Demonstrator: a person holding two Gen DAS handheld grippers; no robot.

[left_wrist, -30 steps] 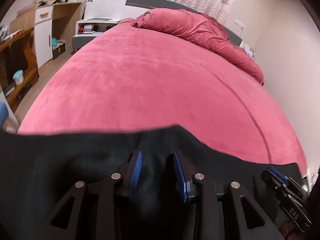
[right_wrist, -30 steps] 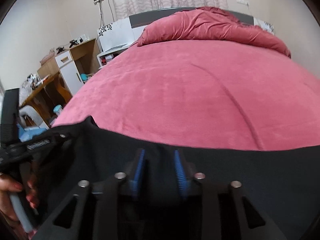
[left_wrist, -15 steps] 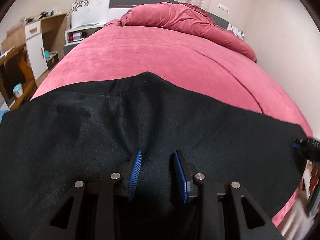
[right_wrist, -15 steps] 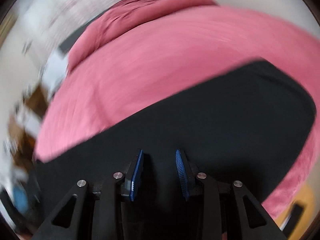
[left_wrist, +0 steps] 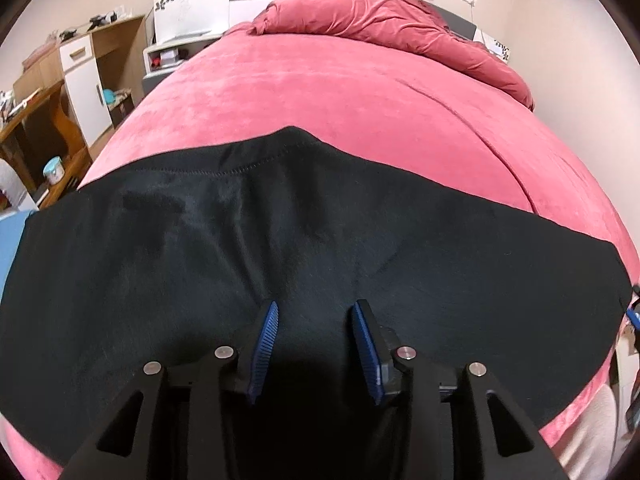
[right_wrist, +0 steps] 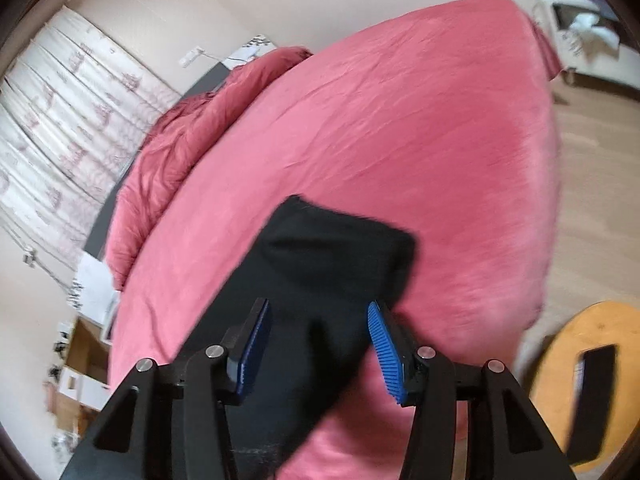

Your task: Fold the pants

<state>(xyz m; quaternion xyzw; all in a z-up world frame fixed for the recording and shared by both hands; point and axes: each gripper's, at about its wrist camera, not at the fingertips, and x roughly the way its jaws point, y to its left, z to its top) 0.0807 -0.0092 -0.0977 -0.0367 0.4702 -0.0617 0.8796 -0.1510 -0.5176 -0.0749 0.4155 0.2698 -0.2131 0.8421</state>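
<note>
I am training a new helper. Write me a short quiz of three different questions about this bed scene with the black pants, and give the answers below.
1. True or false: the black pants lie spread on the pink bed cover.
2. What stands between the blue pads of the left gripper? A) a pillow B) black cloth C) a cup
3. Fill in: in the right wrist view, the right gripper stands over a narrow end of the pants, and its jaws are ____.

Key
1. True.
2. B. Its jaws have just been opening and the pads do not press the cloth.
3. Open. They have just been opening.
</note>
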